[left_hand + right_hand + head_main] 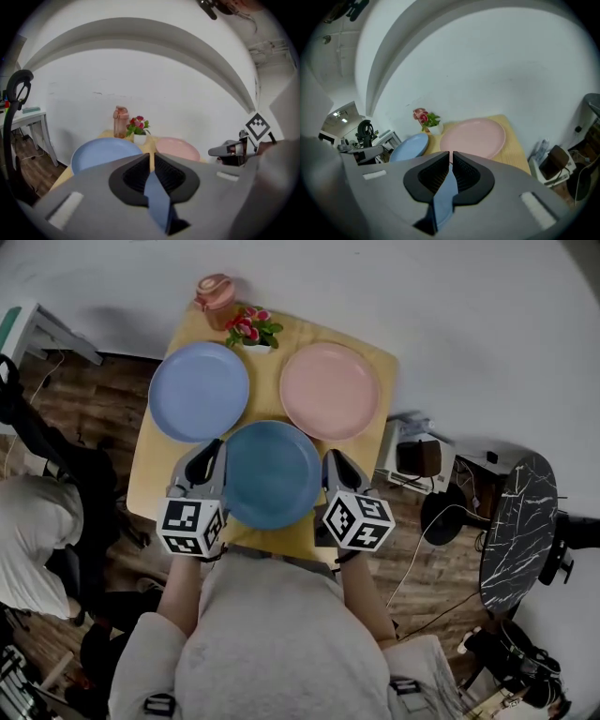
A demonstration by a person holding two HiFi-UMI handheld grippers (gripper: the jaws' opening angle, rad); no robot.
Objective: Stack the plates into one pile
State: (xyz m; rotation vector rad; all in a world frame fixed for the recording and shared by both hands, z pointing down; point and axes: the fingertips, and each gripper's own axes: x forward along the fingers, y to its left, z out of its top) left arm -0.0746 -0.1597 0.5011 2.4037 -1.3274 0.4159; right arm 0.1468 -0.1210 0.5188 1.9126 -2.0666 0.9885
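Note:
A dark blue plate (pixel 272 474) is held over the near part of the small wooden table (pixel 150 474). My left gripper (pixel 217 450) is shut on its left rim and my right gripper (pixel 332 459) on its right rim. In the left gripper view the plate's edge (pixel 157 197) runs between the closed jaws of the left gripper (pixel 151 157). The right gripper view shows the same edge (pixel 445 197) in the right gripper (pixel 451 157). A light blue plate (pixel 199 390) lies at the back left and a pink plate (pixel 330 390) at the back right.
A small pot of flowers (pixel 251 329) and a pink bottle (pixel 216 296) stand at the table's far edge. A person (pixel 23 521) sits to the left. A round black marble table (pixel 520 531), a white device (pixel 412 456) and cables crowd the floor at the right.

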